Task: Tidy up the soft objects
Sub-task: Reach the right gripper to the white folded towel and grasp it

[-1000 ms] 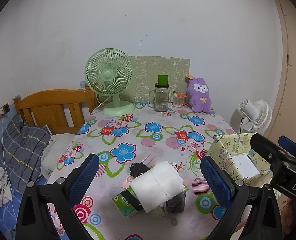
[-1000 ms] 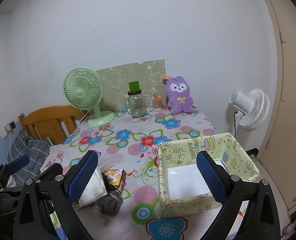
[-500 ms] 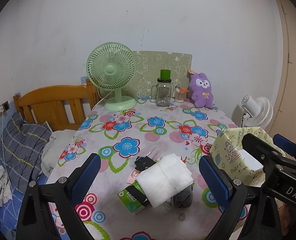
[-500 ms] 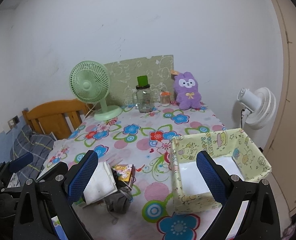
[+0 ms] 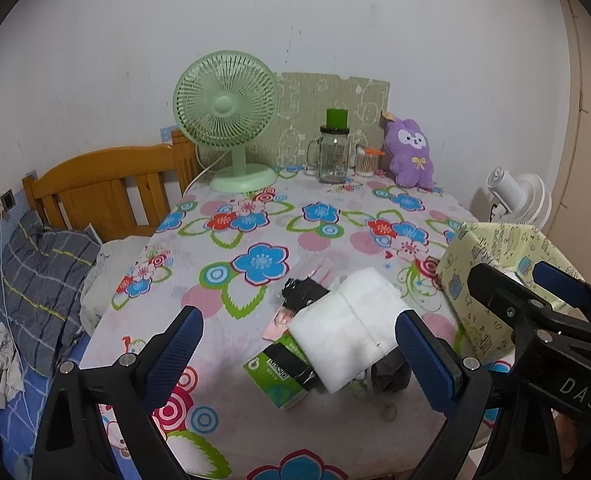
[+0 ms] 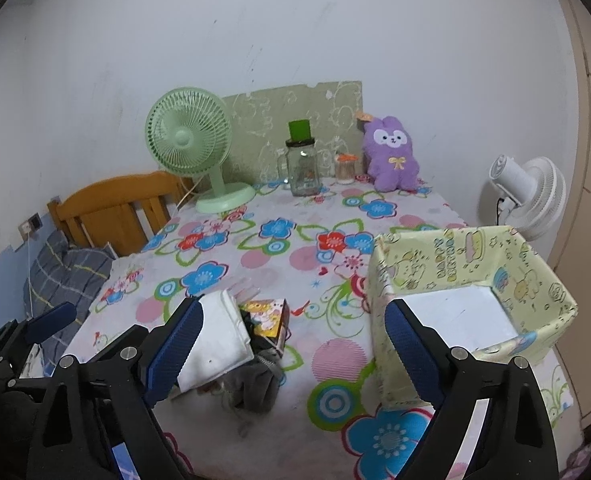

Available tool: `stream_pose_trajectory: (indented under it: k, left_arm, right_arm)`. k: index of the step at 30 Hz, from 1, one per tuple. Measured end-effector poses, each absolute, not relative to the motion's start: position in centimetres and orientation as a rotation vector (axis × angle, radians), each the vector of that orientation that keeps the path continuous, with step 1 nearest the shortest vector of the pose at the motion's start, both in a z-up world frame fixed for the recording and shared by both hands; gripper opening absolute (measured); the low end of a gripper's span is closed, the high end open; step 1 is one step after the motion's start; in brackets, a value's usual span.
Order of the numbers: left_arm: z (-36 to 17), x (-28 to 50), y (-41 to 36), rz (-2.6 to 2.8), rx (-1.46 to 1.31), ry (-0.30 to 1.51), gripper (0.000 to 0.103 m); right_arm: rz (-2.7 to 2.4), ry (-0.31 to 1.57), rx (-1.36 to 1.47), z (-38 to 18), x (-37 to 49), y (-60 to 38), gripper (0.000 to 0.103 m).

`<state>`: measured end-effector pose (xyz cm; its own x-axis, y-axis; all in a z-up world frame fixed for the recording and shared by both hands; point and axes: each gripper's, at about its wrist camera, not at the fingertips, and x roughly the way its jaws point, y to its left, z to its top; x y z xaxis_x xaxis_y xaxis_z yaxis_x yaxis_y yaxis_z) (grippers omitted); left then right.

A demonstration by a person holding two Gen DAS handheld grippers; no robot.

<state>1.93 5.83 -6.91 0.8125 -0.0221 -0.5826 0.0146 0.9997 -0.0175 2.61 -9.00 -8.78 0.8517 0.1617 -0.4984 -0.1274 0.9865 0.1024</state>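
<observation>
Left claw and right claw are held wide open, empty, above the tabletop. White folded cloth is piled on a green packet and gray sock; clutter could be snagged with it. Yellow fabric box sits just right; a soft wall could be nudged.

grey cloth — half under white pad | green packet — print unreadable

On the black body of my right gripper, seen from my left wrist camera, I can read the white letters "DAS". The green packet and the yellow box carry print too small and blurred to read.
</observation>
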Motion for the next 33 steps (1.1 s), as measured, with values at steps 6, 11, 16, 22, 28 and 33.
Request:
stream_pose_trajectory:
  k: [6, 11, 16, 22, 28, 33]
  left_arm:
    - [-8.3, 2.5, 6.4, -0.023, -0.020, 0.658, 0.097]
    - [-9.5, 3.1, 6.8, -0.026, -0.029, 0.689, 0.097]
    - [-10.6, 3.9, 6.9, -0.034, -0.029, 0.718, 0.097]
    - [-11.4, 4.5, 7.2, -0.044, -0.036, 0.740, 0.097]
    - [-12.1, 5.0, 7.4, -0.055, -0.038, 0.752, 0.097]
    - [-12.7, 5.6, 7.5, -0.063, -0.042, 0.768, 0.097]
  right_arm:
    - [0.170, 0.569, 0.052, -10.0, 3.3, -7.6, 0.090]
    - [0.180, 0.599, 0.035, -10.9, 4.3, -6.8, 0.090]
    - [0.191, 0.625, 0.029, -11.8, 5.0, -6.1, 0.090]
    - [0.202, 0.654, 0.018, -12.7, 6.0, -5.2, 0.088]
    - [0.231, 0.687, 0.001, -13.7, 6.9, -3.9, 0.078]
    - [0.246, 0.713, -0.007, -14.4, 7.6, -3.2, 0.073]
